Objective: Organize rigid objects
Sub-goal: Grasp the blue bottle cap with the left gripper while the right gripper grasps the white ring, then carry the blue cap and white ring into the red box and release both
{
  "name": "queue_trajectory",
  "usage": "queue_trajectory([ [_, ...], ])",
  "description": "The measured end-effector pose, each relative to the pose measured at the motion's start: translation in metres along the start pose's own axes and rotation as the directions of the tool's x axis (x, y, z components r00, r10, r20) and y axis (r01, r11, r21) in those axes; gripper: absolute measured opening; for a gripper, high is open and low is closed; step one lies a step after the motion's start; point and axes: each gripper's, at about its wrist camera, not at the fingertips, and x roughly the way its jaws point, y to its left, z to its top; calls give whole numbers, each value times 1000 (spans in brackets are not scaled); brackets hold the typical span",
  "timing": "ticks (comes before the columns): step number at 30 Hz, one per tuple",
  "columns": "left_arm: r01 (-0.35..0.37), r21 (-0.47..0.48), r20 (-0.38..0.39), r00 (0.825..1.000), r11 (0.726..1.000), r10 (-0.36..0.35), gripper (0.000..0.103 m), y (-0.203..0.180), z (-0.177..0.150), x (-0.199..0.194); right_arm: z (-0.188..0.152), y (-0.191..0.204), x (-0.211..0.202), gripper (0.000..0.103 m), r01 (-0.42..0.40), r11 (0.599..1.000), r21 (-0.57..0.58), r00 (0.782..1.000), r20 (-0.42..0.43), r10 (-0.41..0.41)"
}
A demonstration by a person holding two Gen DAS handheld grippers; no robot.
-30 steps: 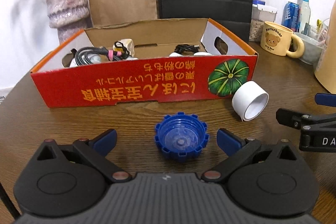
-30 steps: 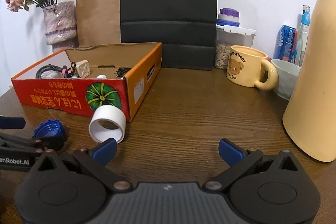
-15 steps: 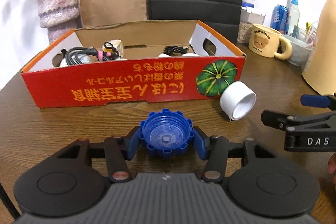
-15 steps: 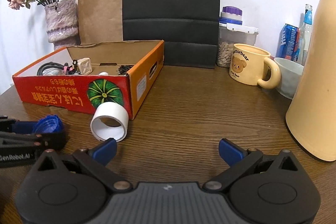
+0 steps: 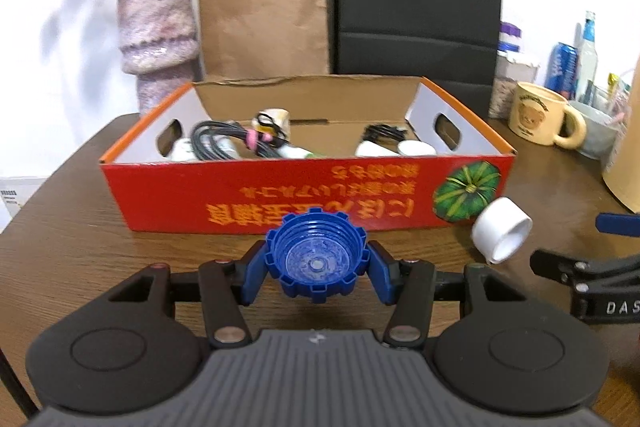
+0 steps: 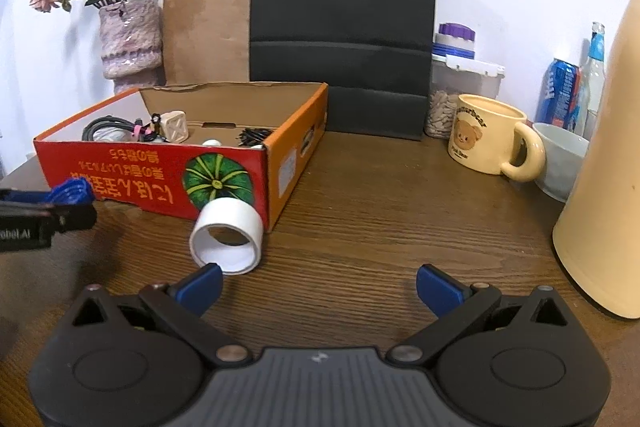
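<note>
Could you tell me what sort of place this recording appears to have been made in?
Most likely a home, at a dining or living-room table. A wooden table carries a bear mug, a vase of dried flowers, paper shopping bags and a drink can, and a reused pumpkin carton holds cables and odds and ends.

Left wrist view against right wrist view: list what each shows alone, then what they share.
Only the left wrist view shows the threaded inside of the blue cap, clamped in the left claw, and the box's two cut-out handles.

Only the right wrist view shows the open right claw empty over the table, the box's orange end wall, and the tall cream jug nearly whole.

Both show the red box with cables inside, the white ring at its pumpkin corner, the bear mug, the paper bags and the vase.
</note>
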Motion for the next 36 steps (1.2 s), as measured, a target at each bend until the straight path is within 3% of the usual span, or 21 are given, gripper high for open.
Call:
queue_trajectory([
  [16, -43, -51, 24, 999, 998, 44, 54, 34, 5, -8, 18, 41, 22, 101, -14, 1000, -13, 1000, 7, 14],
  [20, -49, -55, 32, 998, 997, 51, 54, 40, 5, -11, 21, 47, 29, 79, -24, 1000, 0, 1000, -13, 24],
  [22, -53, -59, 34, 998, 997, 55, 54, 43, 6, -11, 22, 48, 32, 61, -32, 999, 3, 999, -28, 33],
  [23, -55, -61, 35, 998, 997, 57, 54, 44, 6, -12, 21, 50, 33, 44, -36, 999, 4, 999, -34, 36],
  [36, -60, -71, 62, 996, 996, 65, 54, 54, 10, -18, 22, 64, 5, 42, -79, 997, 3, 995, 57, 79],
])
